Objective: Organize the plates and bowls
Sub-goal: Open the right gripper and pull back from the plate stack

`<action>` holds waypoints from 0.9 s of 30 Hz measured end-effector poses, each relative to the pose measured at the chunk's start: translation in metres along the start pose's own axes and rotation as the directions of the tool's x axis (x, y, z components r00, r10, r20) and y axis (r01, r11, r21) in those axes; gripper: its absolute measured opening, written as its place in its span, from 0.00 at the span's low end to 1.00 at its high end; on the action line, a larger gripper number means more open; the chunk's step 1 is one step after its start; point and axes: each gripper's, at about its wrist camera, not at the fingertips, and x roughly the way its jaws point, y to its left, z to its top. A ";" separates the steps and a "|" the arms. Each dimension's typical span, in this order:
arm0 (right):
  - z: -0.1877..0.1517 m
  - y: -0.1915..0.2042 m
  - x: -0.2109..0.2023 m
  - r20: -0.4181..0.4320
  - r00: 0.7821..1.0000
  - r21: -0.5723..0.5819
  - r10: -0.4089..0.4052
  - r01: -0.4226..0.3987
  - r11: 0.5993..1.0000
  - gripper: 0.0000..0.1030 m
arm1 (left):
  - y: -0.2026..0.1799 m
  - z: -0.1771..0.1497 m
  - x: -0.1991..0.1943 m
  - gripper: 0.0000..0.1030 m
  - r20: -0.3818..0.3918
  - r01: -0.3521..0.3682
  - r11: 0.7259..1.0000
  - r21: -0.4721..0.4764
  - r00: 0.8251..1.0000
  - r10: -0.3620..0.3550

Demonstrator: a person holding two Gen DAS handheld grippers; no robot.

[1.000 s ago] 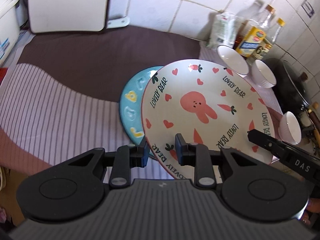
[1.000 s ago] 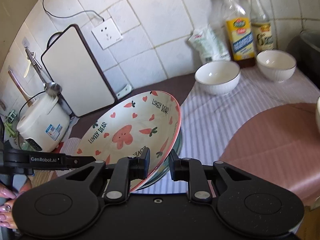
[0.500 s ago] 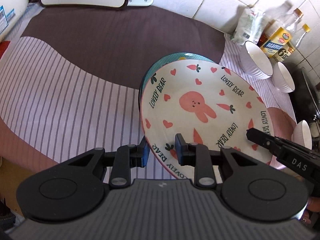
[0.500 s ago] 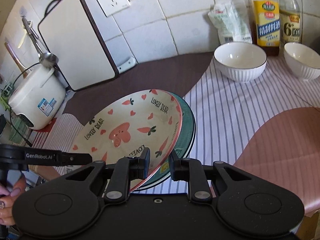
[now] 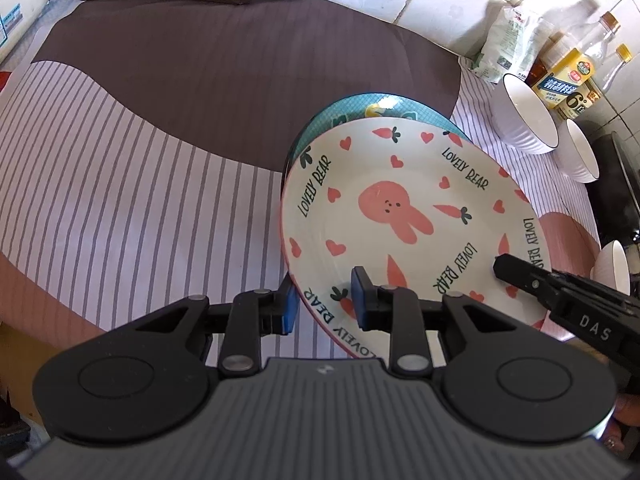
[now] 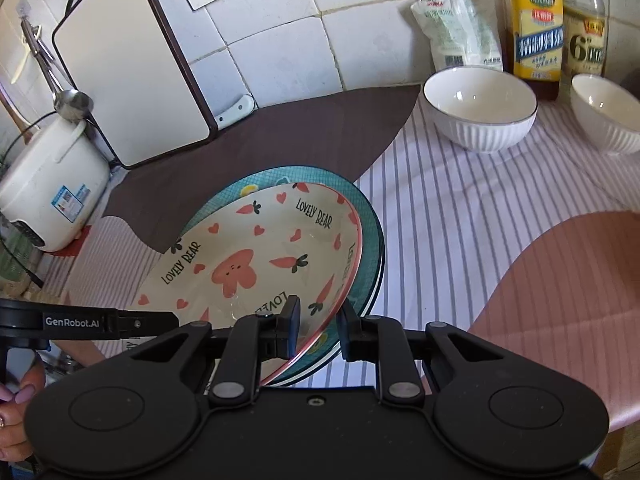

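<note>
A white plate [image 5: 400, 184] with a pink bunny, hearts and carrots is held at two points of its rim. My left gripper [image 5: 324, 305] is shut on the near rim. My right gripper [image 6: 318, 323] is shut on the rim at the plate's right side and shows in the left wrist view as a black finger [image 5: 560, 296]. The white plate [image 6: 256, 248] hangs tilted, almost fully over a teal plate [image 6: 370, 220] that lies on the cloth. Only the teal plate's [image 5: 360, 106] far rim shows. I cannot tell whether the two plates touch.
Two white ribbed bowls [image 6: 480, 112] [image 6: 604, 116] stand at the back right, in front of sauce bottles [image 6: 536, 36] and a bag. A third bowl [image 5: 612, 266] stands at the right edge. A cutting board [image 6: 128, 72] and a rice cooker [image 6: 48, 184] stand at the back left.
Both grippers have carried the bunny plate down and across. It now covers nearly all of the teal plate, which before stuck out at its left side. Both grips are unchanged.
</note>
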 end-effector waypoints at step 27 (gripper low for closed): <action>-0.005 0.034 0.014 -0.037 0.972 -0.160 -0.234 0.226 0.961 0.36 | -0.011 -0.004 0.003 0.22 -0.007 -0.070 0.997 -0.016 0.998 0.070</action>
